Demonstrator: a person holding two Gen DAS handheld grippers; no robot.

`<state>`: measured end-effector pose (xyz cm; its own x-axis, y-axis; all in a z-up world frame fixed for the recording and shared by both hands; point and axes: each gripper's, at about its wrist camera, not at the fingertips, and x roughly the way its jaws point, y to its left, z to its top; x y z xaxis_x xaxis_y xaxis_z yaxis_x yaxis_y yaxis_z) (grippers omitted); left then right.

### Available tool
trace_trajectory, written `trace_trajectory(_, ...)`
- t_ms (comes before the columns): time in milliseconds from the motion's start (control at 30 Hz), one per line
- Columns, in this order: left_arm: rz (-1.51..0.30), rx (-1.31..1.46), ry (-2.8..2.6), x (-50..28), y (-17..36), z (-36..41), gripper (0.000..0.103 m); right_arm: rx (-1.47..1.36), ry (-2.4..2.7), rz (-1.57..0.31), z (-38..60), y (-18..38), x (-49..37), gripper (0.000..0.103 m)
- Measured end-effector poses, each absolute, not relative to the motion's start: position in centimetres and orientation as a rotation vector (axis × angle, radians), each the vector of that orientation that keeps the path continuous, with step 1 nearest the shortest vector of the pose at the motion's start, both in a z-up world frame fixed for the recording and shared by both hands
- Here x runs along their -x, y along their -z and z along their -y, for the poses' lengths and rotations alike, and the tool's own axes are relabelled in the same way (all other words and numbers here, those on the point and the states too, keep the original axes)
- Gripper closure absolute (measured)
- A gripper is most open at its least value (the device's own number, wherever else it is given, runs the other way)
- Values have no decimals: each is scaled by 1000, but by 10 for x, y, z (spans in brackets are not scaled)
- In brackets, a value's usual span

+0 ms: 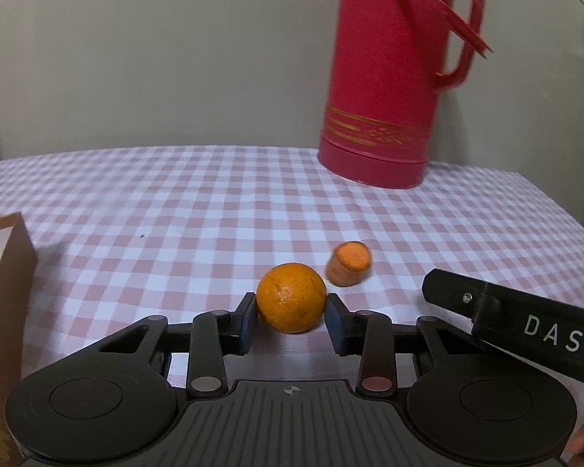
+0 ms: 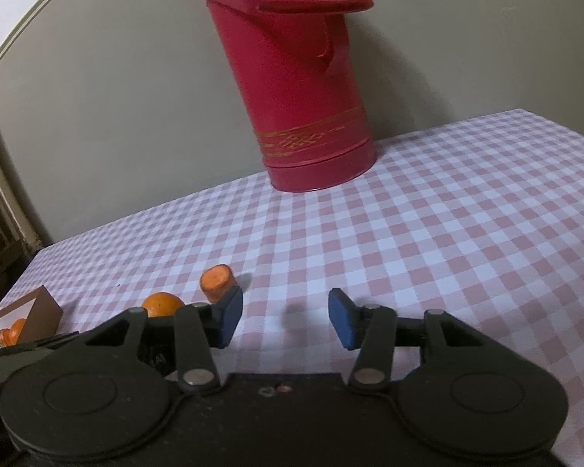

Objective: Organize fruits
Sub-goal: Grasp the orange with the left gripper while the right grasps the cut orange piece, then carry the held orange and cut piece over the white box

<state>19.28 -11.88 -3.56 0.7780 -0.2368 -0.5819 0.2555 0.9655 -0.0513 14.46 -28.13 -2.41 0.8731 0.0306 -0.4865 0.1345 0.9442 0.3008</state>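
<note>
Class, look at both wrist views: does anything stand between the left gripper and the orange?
Nothing visible does. The orange already sits between the left gripper's pads, which touch its sides. The carrot piece lies beyond it, apart.

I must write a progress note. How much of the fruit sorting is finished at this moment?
Done: orange pieces already lie in the brown box. In hand: the left gripper has its pads against the orange, which looks still on the checked tablecloth. Left: the carrot chunk lies loose beside it; the right gripper is open and holds nothing.
</note>
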Motion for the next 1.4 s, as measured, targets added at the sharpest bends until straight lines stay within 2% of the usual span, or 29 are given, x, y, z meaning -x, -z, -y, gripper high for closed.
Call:
trace_trajectory(333,-626,-48,216,-197,34,86,66,-289,-1,-535,251,27,-174,61)
trace_trajectory(667,-623,-84,233,-201,35,85,66,-284,-5,-572,243,31,-206,59)
trace_trajectory(767,-623,-90,231,-203,36,87,66,-266,1,-579,242,31,-210,64)
trace_trajectory(833,-623,-91,229,-202,36,87,66,-256,-4,-586,241,30,-210,76)
trace_trajectory(933,-625,-89,228,-203,37,88,66,-246,-23,-591,240,30,-210,84)
trace_trajectory(1400,-628,-70,228,-189,37,86,66,-243,-40,-584,243,27,-186,85)
